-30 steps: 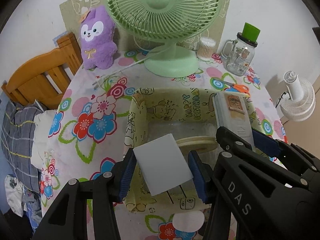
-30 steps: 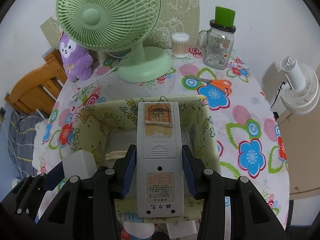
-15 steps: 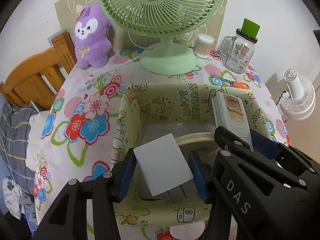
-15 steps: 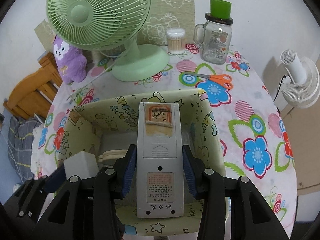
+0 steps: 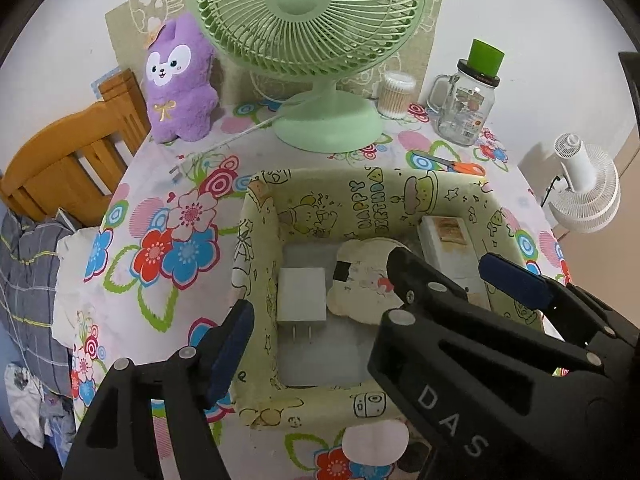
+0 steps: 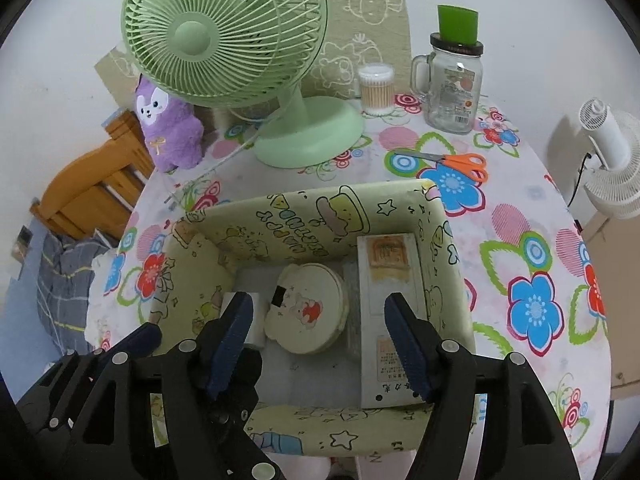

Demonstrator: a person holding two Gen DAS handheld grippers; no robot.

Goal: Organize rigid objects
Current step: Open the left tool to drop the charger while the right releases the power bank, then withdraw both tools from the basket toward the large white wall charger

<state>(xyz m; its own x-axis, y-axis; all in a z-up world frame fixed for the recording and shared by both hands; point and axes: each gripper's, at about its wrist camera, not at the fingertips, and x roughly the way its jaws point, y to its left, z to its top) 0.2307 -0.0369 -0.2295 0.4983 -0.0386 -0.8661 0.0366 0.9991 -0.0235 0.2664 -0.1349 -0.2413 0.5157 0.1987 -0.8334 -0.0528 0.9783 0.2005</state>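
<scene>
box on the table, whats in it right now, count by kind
white plug adapter: 1
round cream case: 1
grey remote control: 1
total in the box: 3

Green fan (image 5: 308, 20), purple plush (image 5: 178, 80) — scissors (image 6: 452, 162) nearby.

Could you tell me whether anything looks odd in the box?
Mostly tidy. The remote lies face down, brownish tape on its back; the charger and round compact lie flat beside it.
</scene>
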